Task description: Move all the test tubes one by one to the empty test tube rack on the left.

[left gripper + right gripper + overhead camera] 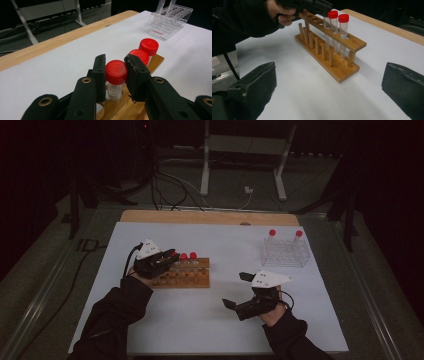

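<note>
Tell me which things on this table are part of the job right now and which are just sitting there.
In use:
- left gripper, jaws closed on a red-capped clear plastic tube
- wooden tube rack that the tube stands in

Just there:
- two other red-capped tubes in the wooden rack
- clear plastic rack with two red-capped tubes
- right gripper, open, off to the side

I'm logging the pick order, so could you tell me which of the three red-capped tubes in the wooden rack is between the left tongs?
The end tube, nearest the left tongs: their pads press on its cap, while the other two tubes stand free beyond it.
</note>
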Demonstrator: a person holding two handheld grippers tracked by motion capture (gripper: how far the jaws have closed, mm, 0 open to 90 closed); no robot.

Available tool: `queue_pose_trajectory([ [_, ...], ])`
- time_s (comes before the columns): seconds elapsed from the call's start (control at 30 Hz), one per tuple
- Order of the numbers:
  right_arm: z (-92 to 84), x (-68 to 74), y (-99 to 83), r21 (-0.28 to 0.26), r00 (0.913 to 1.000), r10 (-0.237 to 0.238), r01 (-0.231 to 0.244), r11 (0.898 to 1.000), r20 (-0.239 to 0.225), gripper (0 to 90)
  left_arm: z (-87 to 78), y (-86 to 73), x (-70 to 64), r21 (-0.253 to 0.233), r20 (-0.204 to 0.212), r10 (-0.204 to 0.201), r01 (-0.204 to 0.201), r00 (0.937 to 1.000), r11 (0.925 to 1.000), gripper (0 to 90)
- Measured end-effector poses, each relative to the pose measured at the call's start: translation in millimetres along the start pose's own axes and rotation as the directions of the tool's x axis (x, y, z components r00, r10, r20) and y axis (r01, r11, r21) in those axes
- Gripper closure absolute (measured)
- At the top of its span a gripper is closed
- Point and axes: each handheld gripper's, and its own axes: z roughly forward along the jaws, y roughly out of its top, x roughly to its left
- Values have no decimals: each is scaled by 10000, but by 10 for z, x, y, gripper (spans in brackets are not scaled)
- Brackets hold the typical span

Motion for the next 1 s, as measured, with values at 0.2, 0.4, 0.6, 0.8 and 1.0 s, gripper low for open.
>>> queue_pose_trajectory([
  [0.2, -6, -3, 7, -4, 10000, 7, -7, 10000, -19, 0, -11, 13, 10, 229, -18, 19, -18, 10000, 9997, 715],
  [0.4, -26, -11, 17, -117, 9999, 100, -101, 9999, -77, 0, -11, 24, 10, 325, -8, -74, 74, 10000, 9994, 709],
  [0.6, -39, -34, 19, -146, 9999, 136, -137, 9998, -64, 0, -58, 35, 5, 237, 152, -62, 58, 9999, 9997, 596],
  [0.8, -90, -60, 43, -374, 9999, 152, -151, 9992, 23, 0, -210, 100, 3, 142, 370, -46, 41, 9993, 9999, 470],
  [1.0, -163, -153, 75, -598, 9992, 224, -203, 9980, 338, 0, -392, 106, -44, 108, 978, -113, 103, 9951, 9999, 287],
])
